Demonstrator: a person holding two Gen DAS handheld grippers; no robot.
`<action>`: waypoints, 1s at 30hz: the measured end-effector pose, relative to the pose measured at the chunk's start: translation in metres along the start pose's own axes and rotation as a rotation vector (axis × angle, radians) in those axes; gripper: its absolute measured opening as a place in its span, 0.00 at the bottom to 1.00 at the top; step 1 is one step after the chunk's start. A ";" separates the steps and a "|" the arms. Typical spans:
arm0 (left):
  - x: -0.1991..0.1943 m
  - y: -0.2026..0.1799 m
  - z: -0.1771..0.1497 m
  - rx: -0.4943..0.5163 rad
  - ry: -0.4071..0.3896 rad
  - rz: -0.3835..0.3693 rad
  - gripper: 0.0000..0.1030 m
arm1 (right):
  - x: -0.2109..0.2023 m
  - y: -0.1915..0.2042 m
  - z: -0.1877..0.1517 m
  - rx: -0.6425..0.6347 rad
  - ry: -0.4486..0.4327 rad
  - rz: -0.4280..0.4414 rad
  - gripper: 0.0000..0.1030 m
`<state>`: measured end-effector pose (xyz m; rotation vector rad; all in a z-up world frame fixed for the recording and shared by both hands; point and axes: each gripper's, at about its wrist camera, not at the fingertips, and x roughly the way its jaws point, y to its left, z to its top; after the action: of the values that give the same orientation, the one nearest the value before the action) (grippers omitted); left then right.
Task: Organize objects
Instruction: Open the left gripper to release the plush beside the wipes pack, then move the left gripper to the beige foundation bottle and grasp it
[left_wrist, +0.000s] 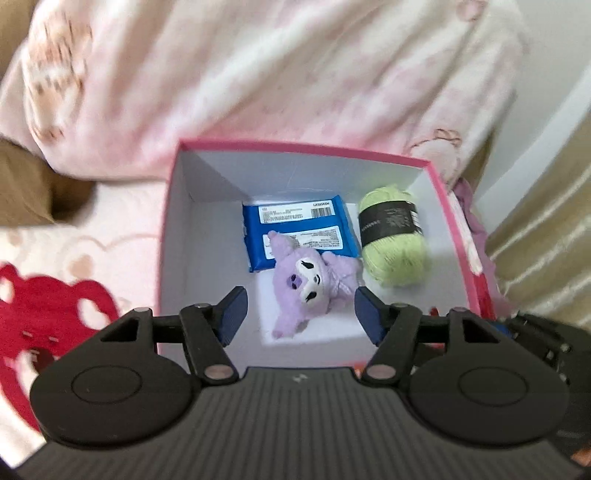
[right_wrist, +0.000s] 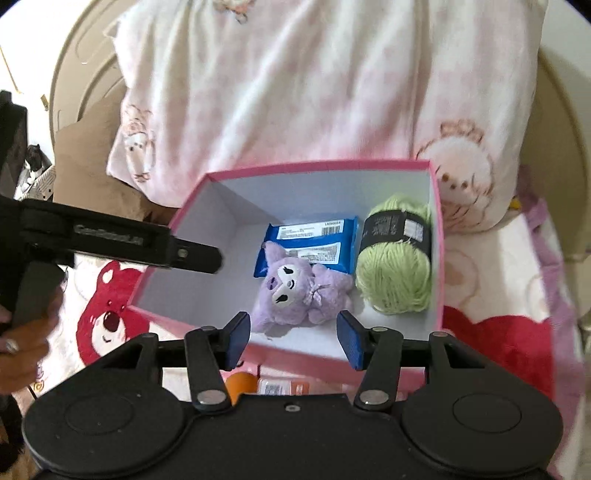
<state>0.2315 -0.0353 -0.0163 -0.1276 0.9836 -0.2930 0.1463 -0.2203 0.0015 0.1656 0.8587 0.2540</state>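
Through the left wrist camera, the left gripper (left_wrist: 300, 314) hung spread wide over the near part of the pink box (left_wrist: 448, 206), gripping nothing. Directly ahead of its fingertips lay the purple plush toy (left_wrist: 308, 282), resting partly on the blue wipes pack (left_wrist: 295, 225), with the green yarn skein (left_wrist: 395, 240) just beside it to the right. All three sat on the box's white floor toward the far right; the left part of the floor was bare. If the step was fetching the next object, a clean straight-up withdrawal would have avoided snagging the plush or the box rim.

Through the right wrist camera, the right gripper (right_wrist: 293, 338) was likewise spread apart and empty, poised above the near wall of the pink box (right_wrist: 436, 258). The purple plush toy (right_wrist: 299, 291) lay tilted against the blue wipes pack (right_wrist: 314, 240), and the green yarn skein (right_wrist: 397, 266) sat against the right wall. An orange object (right_wrist: 242, 382), partly hidden, lay outside below the near wall, likely a remaining candidate. The left gripper's body entered from the left over the box edge; its fingertips were not visible from here.
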 end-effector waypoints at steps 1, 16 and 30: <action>-0.015 -0.004 -0.002 0.021 -0.012 0.011 0.63 | -0.007 0.005 0.002 -0.015 -0.002 -0.008 0.56; -0.134 -0.021 -0.049 0.125 0.042 -0.082 0.73 | -0.102 0.068 -0.016 -0.138 0.010 0.035 0.66; -0.115 -0.001 -0.104 0.123 0.117 -0.099 0.73 | -0.101 0.109 -0.074 -0.195 0.046 0.098 0.66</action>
<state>0.0845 0.0010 0.0184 -0.0471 1.0742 -0.4551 0.0095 -0.1420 0.0537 0.0200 0.8671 0.4331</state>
